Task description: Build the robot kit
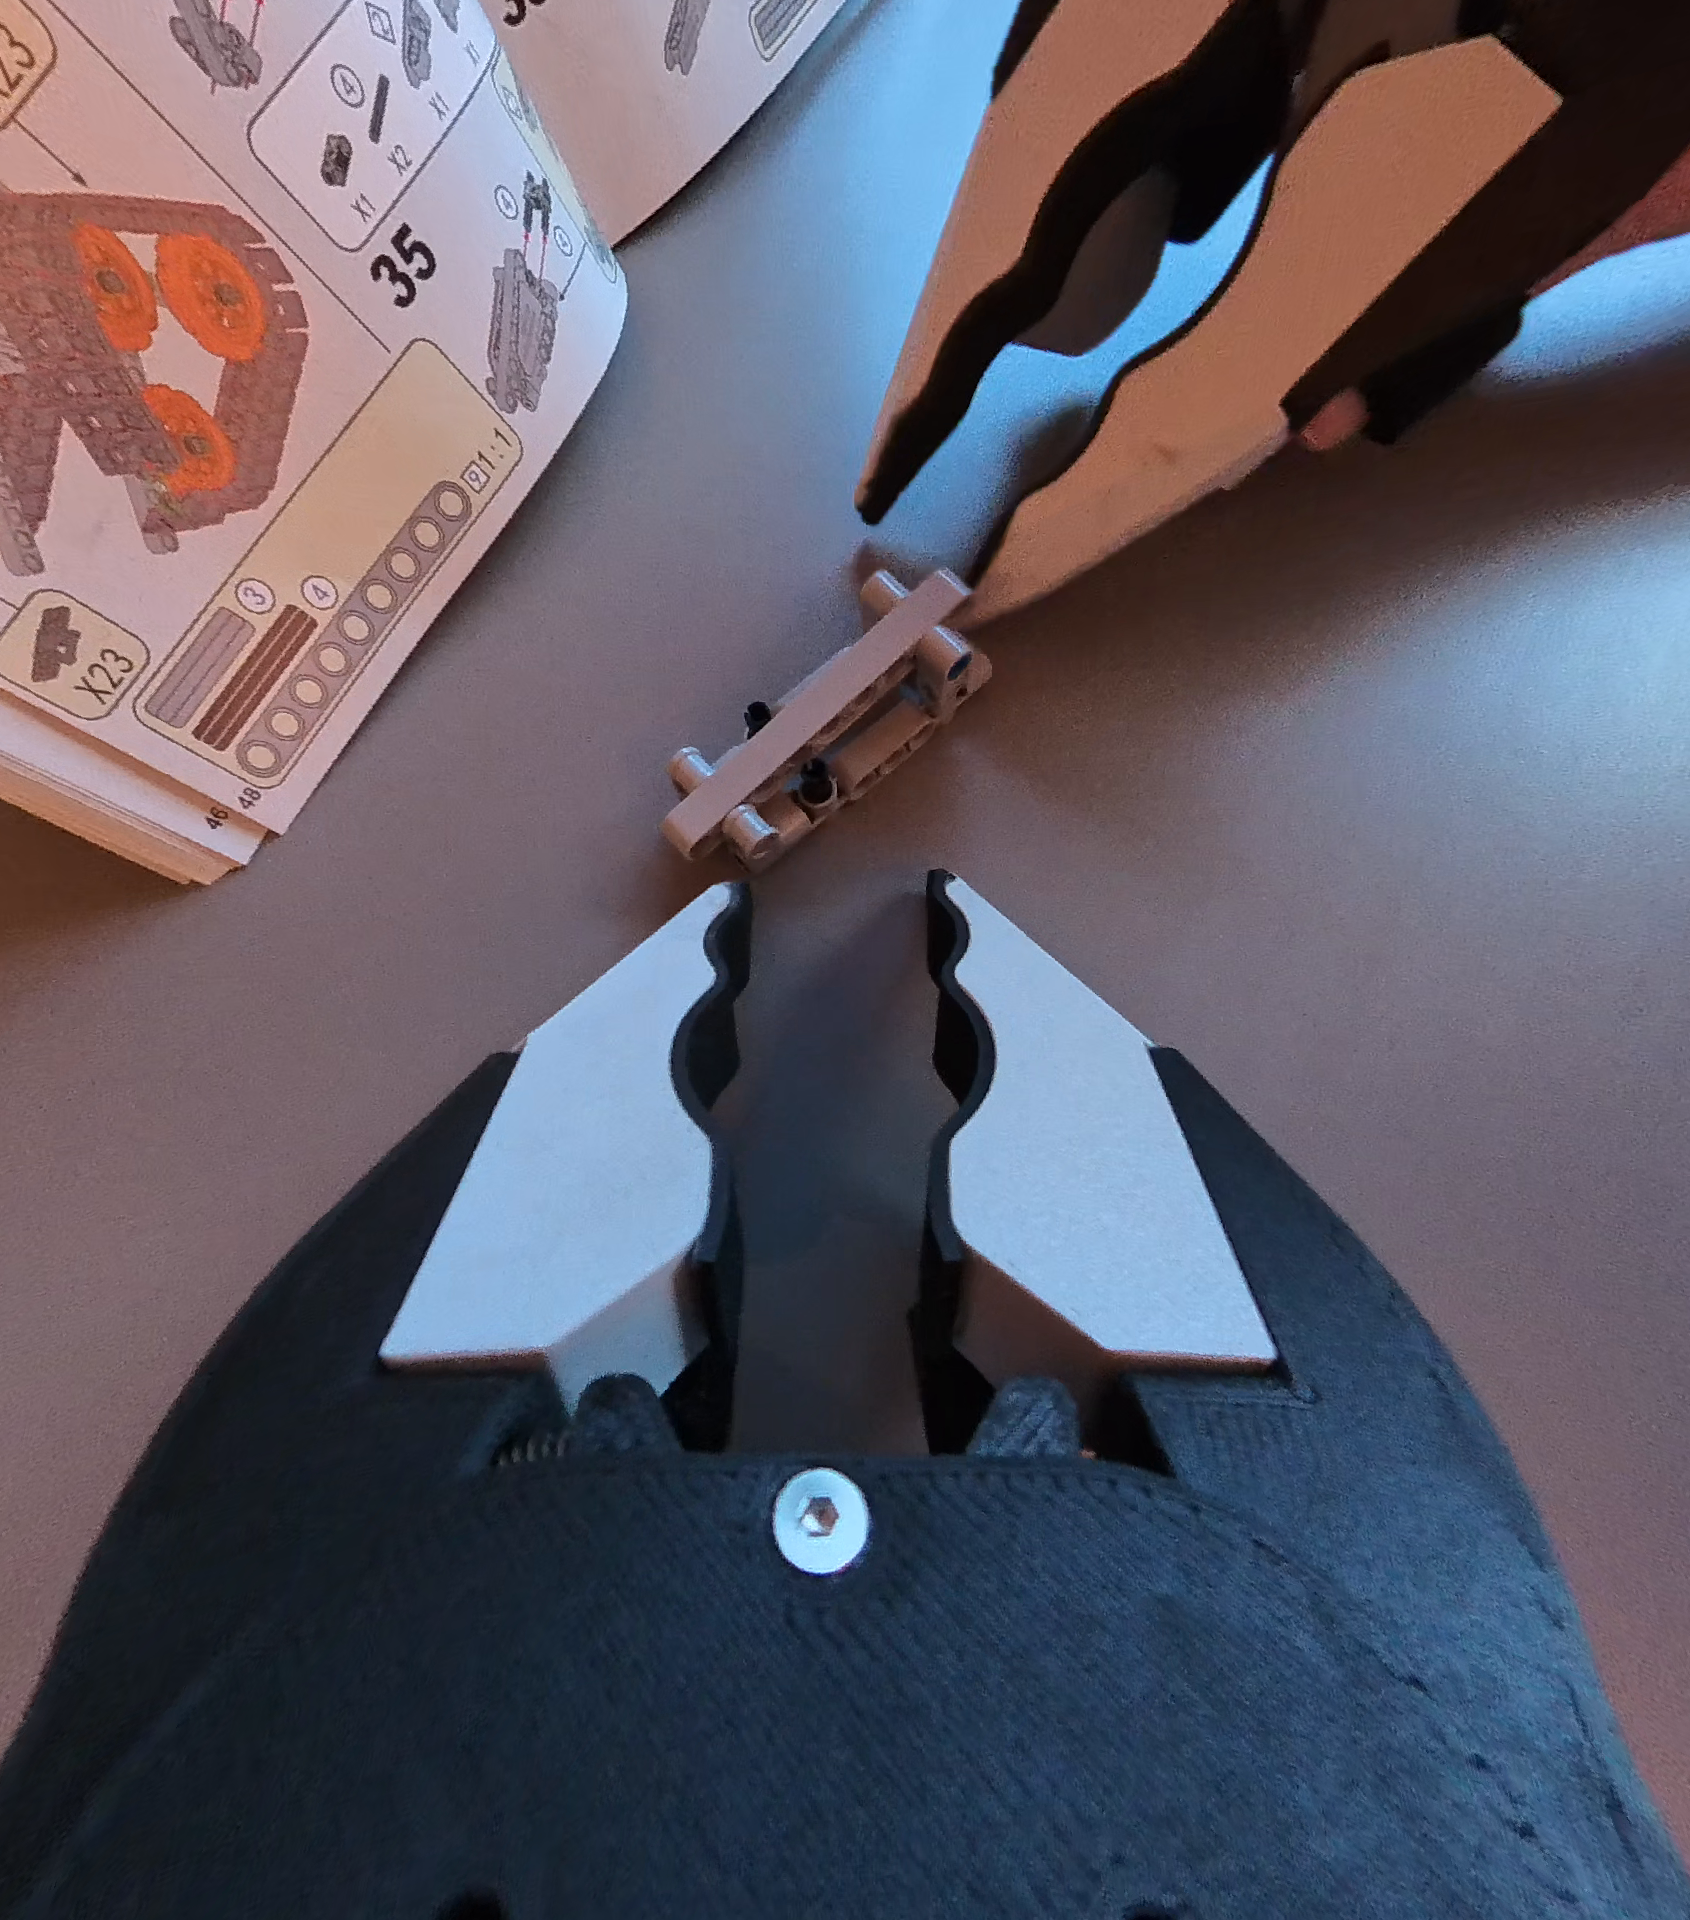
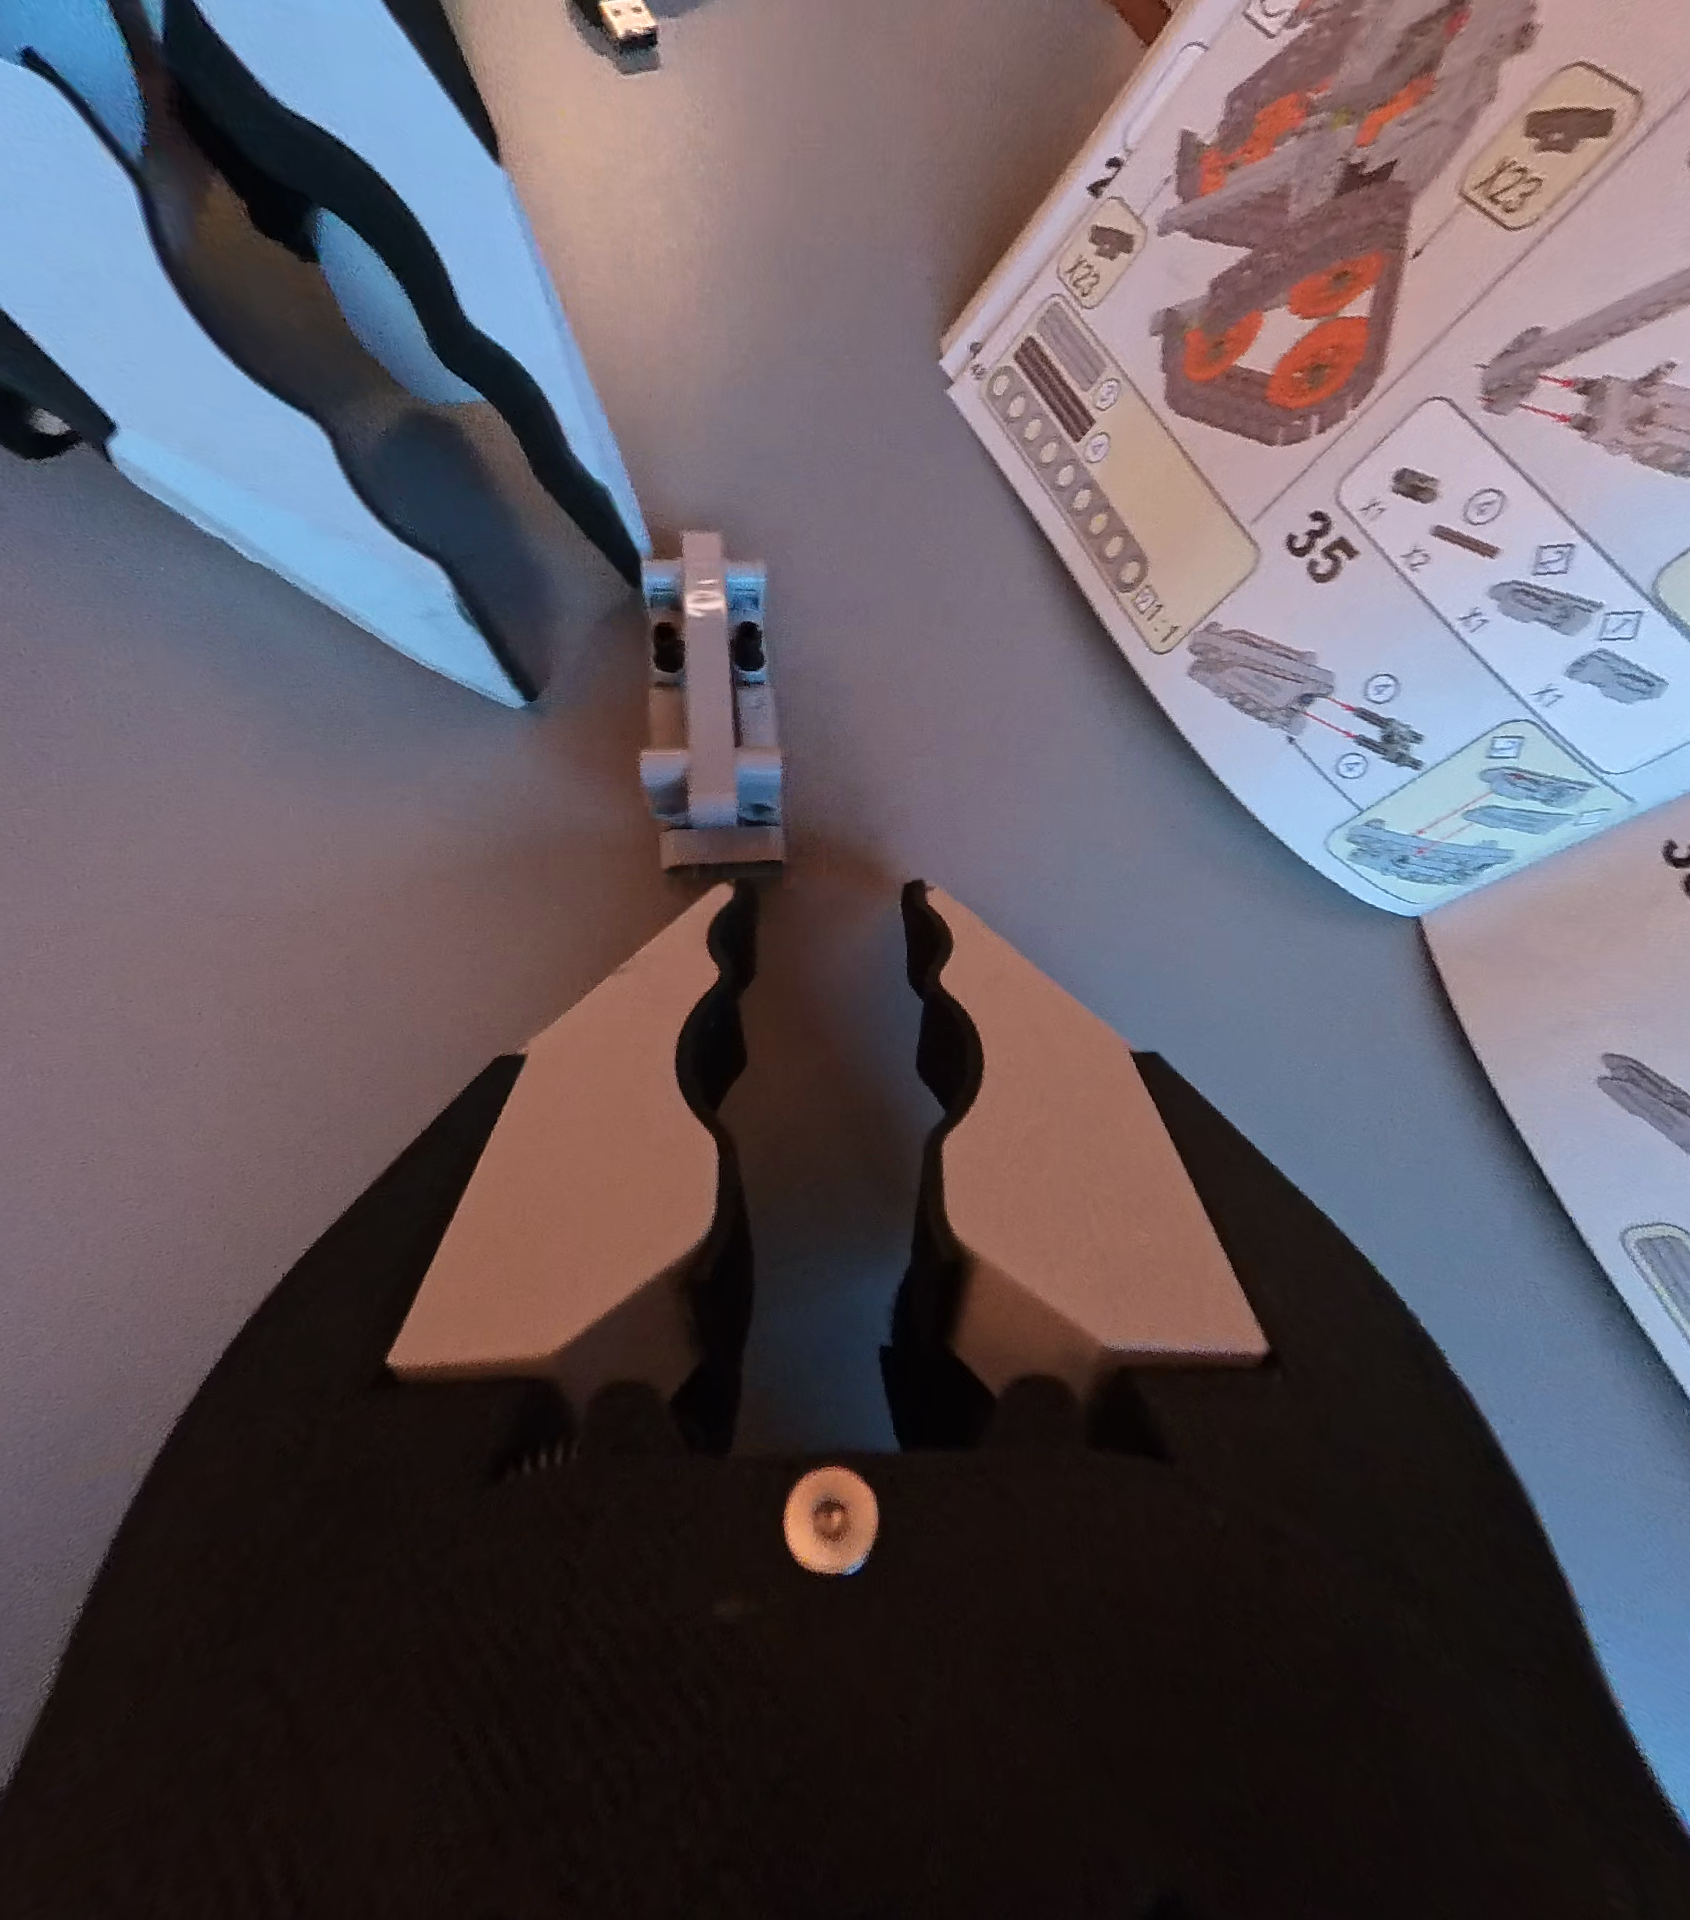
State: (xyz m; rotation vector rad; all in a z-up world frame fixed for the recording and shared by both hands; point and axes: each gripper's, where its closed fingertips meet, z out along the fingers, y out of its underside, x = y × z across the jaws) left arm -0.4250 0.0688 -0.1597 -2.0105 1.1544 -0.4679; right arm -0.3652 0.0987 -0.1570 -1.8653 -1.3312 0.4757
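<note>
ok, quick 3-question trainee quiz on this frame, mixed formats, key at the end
1. True or false: the left gripper is shut on the grey brick assembly.
2. Multiple choice: where does the assembly lie? A) on the instruction booklet B) on the bare table, between the two grippers C) lifted in the right gripper
3. Fill in: the wheels of the model drawn in the booklet are ____.

Key: 1 false, both grippers are open and empty; 2 B; 3 orange.

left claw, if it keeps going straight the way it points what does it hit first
Probably the small grey brick assembly, lying on the table just ahead of the open left claw. Beyond it sits the right claw. Height above the table is unclear.
</note>
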